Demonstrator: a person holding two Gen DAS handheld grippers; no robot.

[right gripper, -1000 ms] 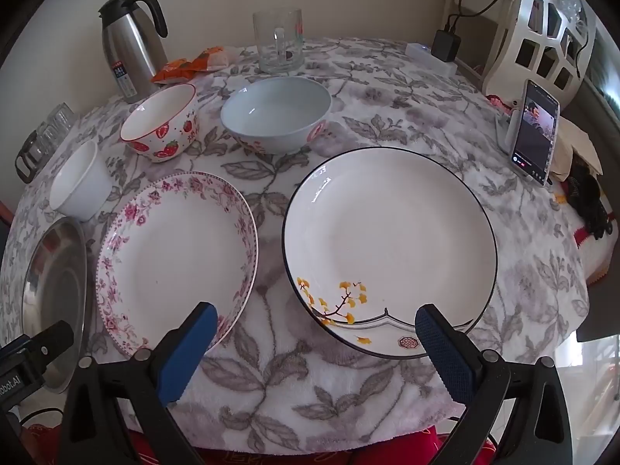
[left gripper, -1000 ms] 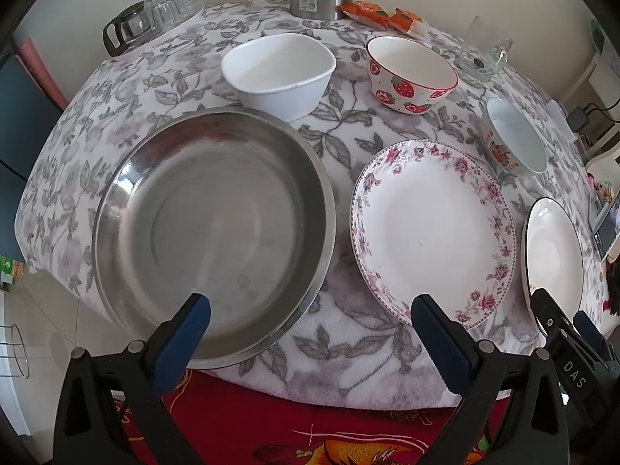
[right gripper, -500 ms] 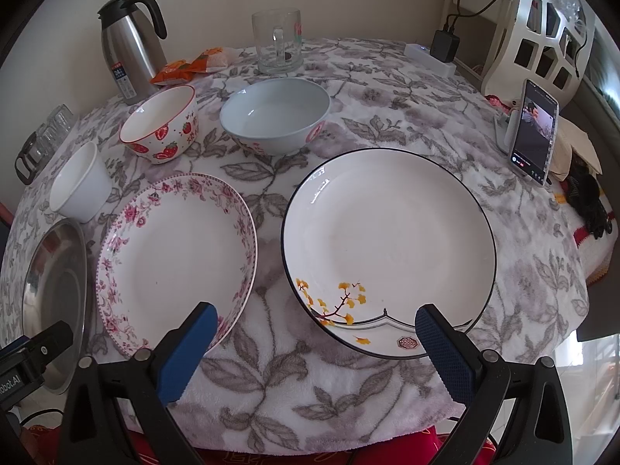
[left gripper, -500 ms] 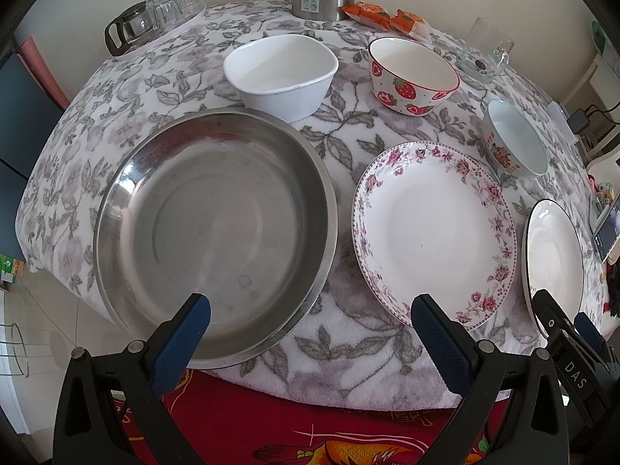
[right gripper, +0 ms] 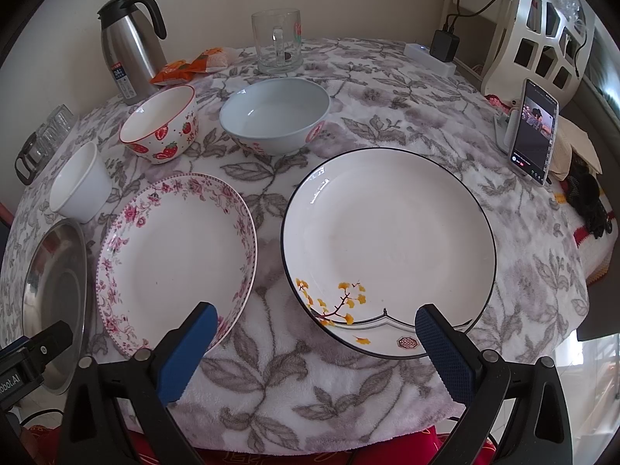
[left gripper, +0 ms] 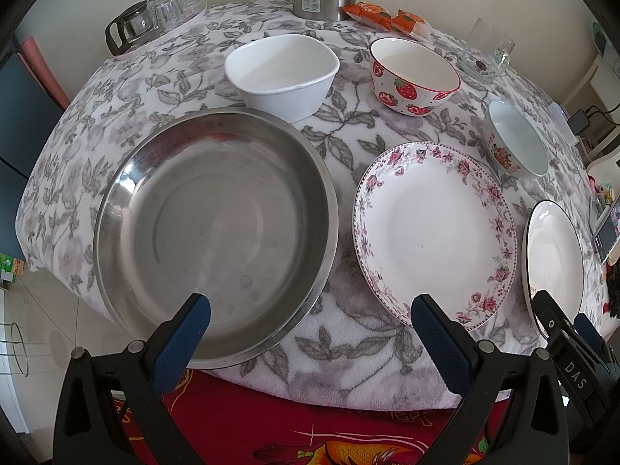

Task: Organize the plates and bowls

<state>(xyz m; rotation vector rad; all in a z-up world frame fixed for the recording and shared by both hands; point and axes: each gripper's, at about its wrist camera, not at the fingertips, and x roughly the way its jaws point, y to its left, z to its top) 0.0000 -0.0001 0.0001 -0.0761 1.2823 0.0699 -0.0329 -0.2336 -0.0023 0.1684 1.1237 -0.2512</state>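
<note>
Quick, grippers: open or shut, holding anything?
Left gripper: open, holding nothing, above the near rim of the steel basin.
Right gripper: open, holding nothing, at the near edge of the black-rimmed plate.

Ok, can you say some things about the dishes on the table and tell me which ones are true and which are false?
1. The strawberry bowl is stacked inside the pale blue bowl. False: they stand apart, side by side.
2. The steel basin is empty. True.
3. The right gripper is holding the black-rimmed plate. False: its jaws are open and hold nothing.
4. The floral-rimmed plate lies between the steel basin and the black-rimmed plate. True.
5. The glass mug is lying on its side. False: it stands upright near the far edge.
6. The left gripper is open. True.
</note>
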